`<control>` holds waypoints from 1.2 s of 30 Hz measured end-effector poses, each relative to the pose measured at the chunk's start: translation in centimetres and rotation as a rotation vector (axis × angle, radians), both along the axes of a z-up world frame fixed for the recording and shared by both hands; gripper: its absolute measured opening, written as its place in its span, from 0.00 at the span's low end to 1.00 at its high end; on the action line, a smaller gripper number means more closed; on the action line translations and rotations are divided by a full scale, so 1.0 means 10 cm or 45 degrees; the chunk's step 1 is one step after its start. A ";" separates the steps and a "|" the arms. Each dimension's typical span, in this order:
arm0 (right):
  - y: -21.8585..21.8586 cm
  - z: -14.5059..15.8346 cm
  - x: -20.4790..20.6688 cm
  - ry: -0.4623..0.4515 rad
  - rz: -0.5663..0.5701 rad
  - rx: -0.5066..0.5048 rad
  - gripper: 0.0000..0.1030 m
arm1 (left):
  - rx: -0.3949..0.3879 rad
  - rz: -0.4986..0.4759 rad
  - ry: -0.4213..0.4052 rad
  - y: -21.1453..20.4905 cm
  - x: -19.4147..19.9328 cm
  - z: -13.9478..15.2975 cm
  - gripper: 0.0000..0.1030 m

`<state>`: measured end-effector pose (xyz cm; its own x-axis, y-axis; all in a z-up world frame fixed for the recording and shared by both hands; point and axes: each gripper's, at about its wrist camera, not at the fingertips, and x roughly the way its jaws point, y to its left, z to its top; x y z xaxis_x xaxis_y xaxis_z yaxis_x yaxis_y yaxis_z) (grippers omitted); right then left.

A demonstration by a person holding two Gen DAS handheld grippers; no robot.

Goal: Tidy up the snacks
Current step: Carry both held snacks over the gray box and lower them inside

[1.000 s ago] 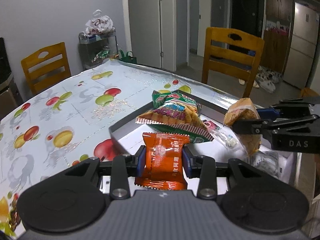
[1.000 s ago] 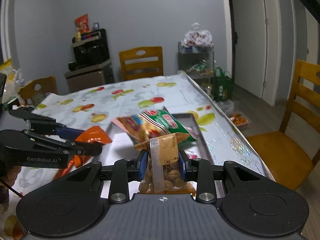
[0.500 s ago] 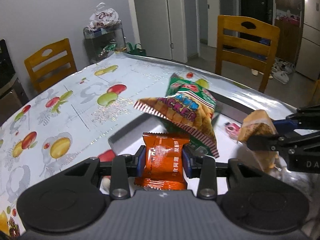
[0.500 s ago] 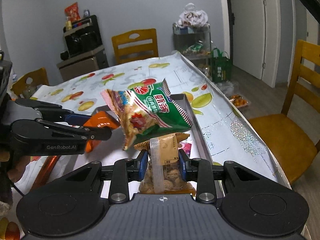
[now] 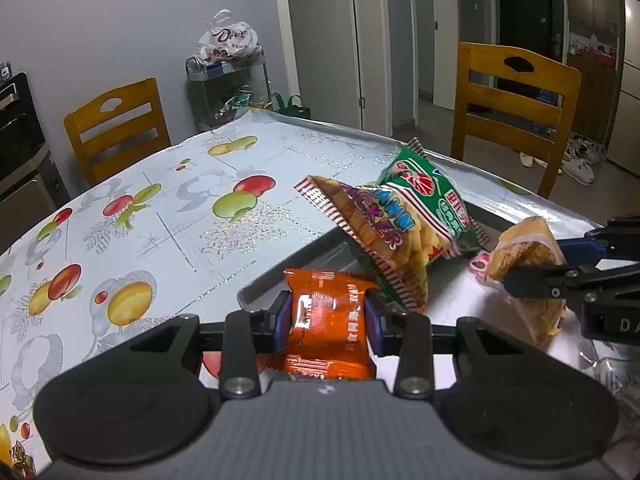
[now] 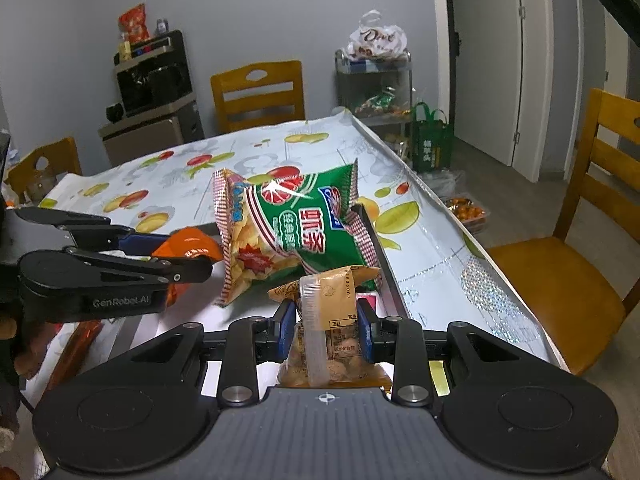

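Note:
My left gripper is shut on an orange snack packet, held above the near corner of a grey metal tray. My right gripper is shut on a tan bag of nuts, over the tray's right side. A green and red prawn cracker bag lies propped in the tray between the two grippers; it also shows in the right wrist view. The right gripper with its tan bag shows at the right of the left wrist view. The left gripper shows at the left of the right wrist view.
The table has a fruit-print cloth. Wooden chairs stand around it, one close on the right. A small pink item lies in the tray. A metal rack with snack bags stands by the wall.
Both grippers moved closer in over the tray with their packets still held. The prawn cracker bag now looks larger and nearer in both views.

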<state>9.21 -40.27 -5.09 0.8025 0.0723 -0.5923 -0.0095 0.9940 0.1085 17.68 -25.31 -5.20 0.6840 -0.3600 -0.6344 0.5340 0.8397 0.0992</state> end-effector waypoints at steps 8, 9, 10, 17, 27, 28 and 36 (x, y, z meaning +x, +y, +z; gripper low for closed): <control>0.02 -0.03 0.13 0.018 -0.015 -0.010 0.32 | 0.004 0.010 -0.003 -0.03 0.05 -0.03 0.35; 0.02 -0.04 0.15 0.026 -0.018 -0.013 0.32 | 0.006 0.010 -0.003 -0.03 0.05 -0.04 0.35; 0.02 -0.06 0.16 0.035 -0.021 -0.013 0.32 | 0.007 0.009 -0.003 -0.03 0.05 -0.04 0.35; -0.01 -0.07 0.19 0.042 -0.037 0.011 0.33 | 0.008 0.012 0.001 -0.04 0.06 -0.05 0.35; 0.00 -0.08 0.21 0.052 -0.030 -0.003 0.36 | 0.005 -0.001 0.002 -0.03 0.04 -0.05 0.38; 0.00 -0.08 0.21 0.053 -0.029 -0.003 0.37 | 0.002 -0.001 0.008 -0.03 0.05 -0.06 0.38; 0.01 -0.08 0.19 0.041 -0.033 0.000 0.49 | -0.006 0.014 0.017 -0.01 0.04 -0.07 0.53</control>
